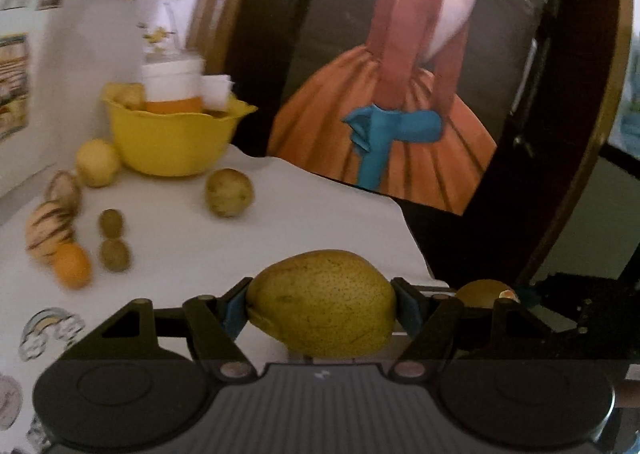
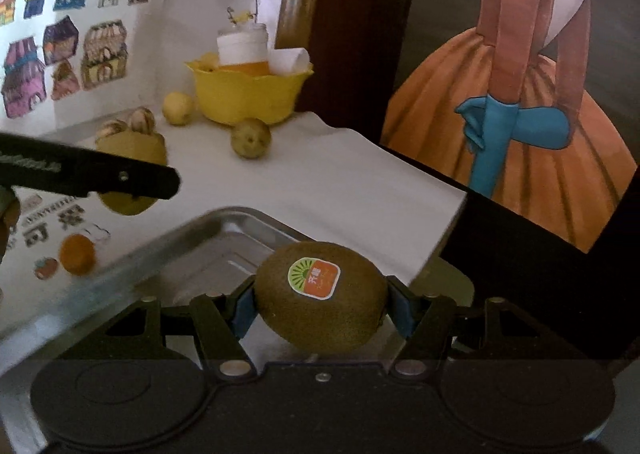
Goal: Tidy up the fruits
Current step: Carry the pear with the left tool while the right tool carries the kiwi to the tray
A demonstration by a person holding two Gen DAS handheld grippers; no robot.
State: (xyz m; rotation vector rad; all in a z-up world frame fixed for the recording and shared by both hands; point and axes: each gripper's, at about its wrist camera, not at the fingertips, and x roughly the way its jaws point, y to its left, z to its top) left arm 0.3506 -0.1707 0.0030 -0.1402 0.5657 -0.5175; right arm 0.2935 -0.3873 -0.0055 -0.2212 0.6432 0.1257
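**Both hands loaded, tray ahead**

Left wrist view: the left gripper (image 1: 322,310) has its fingers clamped on a pear (image 1: 322,304), carried above the white surface (image 1: 312,214); loose fruit lies far left, leaving open room ahead.

Right wrist view: the right gripper (image 2: 320,308) grips a kiwi (image 2: 320,296) over the metal tray (image 2: 208,250). Judged next: lower it inside the rim.

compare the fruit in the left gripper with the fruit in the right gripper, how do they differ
The pear in the left gripper is yellow-green with fine dark speckles; the kiwi in the right gripper is brown and fuzzy. The pear is longer and tapers to one end; the kiwi is a rounder oval. The kiwi carries a green and orange sticker; the pear shows none. Both are clamped sideways between blue pads.
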